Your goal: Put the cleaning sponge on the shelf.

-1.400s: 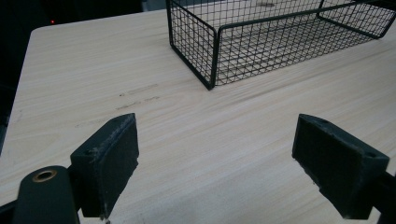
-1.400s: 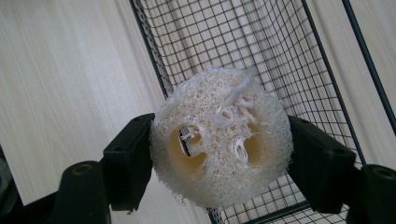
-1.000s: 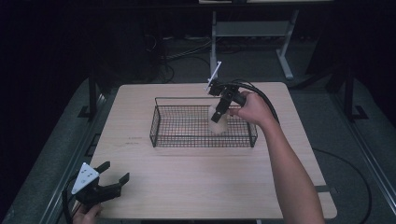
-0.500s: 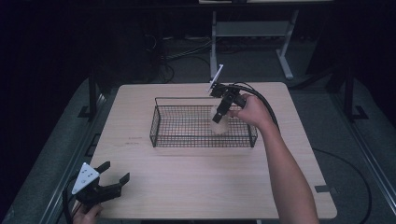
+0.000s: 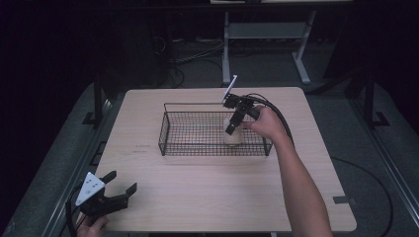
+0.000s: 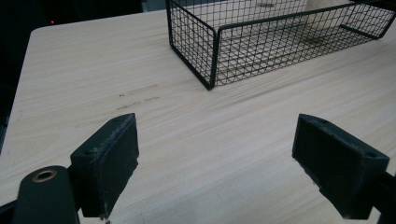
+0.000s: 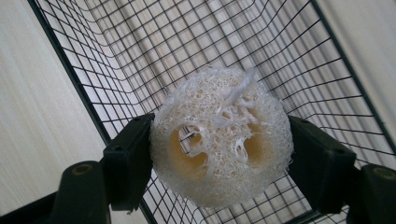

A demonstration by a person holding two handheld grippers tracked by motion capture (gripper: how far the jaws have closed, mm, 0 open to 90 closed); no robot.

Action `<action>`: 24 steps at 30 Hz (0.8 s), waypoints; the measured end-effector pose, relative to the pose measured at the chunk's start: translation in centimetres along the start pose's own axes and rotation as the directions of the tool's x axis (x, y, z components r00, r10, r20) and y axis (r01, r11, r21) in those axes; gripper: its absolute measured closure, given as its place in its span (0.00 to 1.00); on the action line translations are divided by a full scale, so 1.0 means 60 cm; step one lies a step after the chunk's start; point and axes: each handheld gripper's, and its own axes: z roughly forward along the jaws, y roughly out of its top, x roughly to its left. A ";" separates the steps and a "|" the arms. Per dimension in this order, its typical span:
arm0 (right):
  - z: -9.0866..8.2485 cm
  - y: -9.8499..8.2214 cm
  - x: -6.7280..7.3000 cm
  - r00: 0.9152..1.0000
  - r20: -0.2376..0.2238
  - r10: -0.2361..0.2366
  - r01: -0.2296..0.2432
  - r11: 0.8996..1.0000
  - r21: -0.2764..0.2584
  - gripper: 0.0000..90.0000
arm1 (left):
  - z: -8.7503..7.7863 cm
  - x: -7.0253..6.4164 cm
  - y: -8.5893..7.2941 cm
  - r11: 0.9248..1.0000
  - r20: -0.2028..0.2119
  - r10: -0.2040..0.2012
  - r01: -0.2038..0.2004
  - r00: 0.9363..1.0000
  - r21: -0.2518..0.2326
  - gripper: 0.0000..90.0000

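At the near left corner of the pale wooden table (image 5: 207, 197) we see our left gripper (image 5: 114, 193), its grey three-cornered plate on top and part of the hand beneath it cut off by the bottom edge of the high view. Its two black jaws stand wide apart with nothing between them; in the left gripper view only bare tabletop lies in the gap, and the jaw tips run out of the picture at the bottom. Between that gripper and the black wire mesh basket (image 5: 168, 129) lies a broad stretch of open wood, with free room also along the near and right edges of the table. Farther off, our right forearm reaches across the right half of the table, and the right gripper (image 5: 231, 127) points down into the right end of the basket. Its jaws are closed partway onto the round, cream-coloured loofah sponge (image 7: 222, 140), pressing it from both sides. In the high view the sponge is mostly hidden behind the gripper and the mesh, so we cannot tell whether it rests on the basket floor or hangs just above it. The basket's far rim sits well in from the far table edge.
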 end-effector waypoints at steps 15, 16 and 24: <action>0.024 -0.001 -0.002 1.000 -0.016 0.006 -0.006 1.000 -0.002 0.31 | 0.002 0.000 0.000 1.000 -0.001 -0.001 0.001 1.000 0.003 0.15; 0.026 -0.002 -0.003 1.000 -0.021 0.007 -0.007 1.000 -0.007 0.31 | 0.002 0.000 0.000 1.000 -0.001 -0.001 0.001 1.000 0.003 0.15; 0.039 -0.006 -0.006 1.000 -0.030 0.010 -0.010 1.000 -0.004 0.31 | 0.003 0.001 0.000 1.000 -0.004 -0.003 0.003 1.000 0.003 0.15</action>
